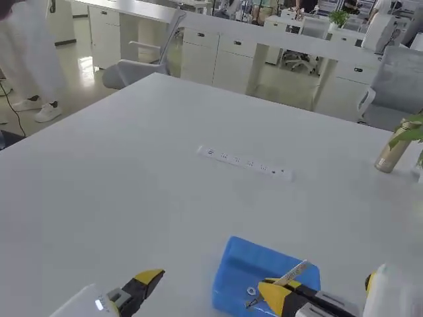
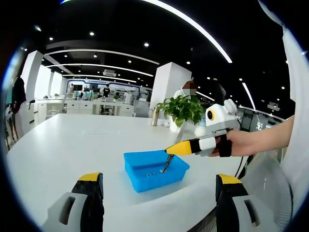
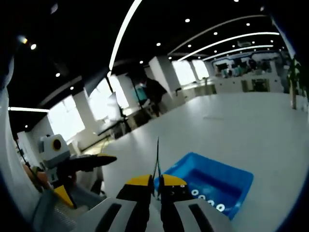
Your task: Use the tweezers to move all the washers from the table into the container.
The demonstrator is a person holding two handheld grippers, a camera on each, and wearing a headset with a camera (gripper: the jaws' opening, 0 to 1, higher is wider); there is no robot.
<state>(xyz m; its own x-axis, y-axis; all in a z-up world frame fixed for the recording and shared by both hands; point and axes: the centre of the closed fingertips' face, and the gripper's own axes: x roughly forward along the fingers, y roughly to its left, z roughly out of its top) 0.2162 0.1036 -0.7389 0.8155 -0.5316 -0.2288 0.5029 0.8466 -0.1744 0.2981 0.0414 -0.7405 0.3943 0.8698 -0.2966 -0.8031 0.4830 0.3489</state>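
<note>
Washers lie in a short row on the floor of the blue container, close to its near wall; about five, the count is unsure. The head view shows one washer just beside the tweezers' tip, and I cannot tell if the tip grips it or has let it go. The tweezers are clamped between the jaws of the right gripper, which are closed tight on the handle. Their point angles down inside the container. The left gripper hangs over the desk to the left of the container, jaws spread wide, holding nothing.

Progress: every washer I can make out is already in the container, so the task looks at or near its end. The near desk edge is cut off, so leftovers there cannot be ruled out. What is likely left is releasing any last washer and lifting the tweezers out.

Farther back, a white power strip lies mid-desk and a potted plant stands near the far edge. White cabinets stand beyond.
</note>
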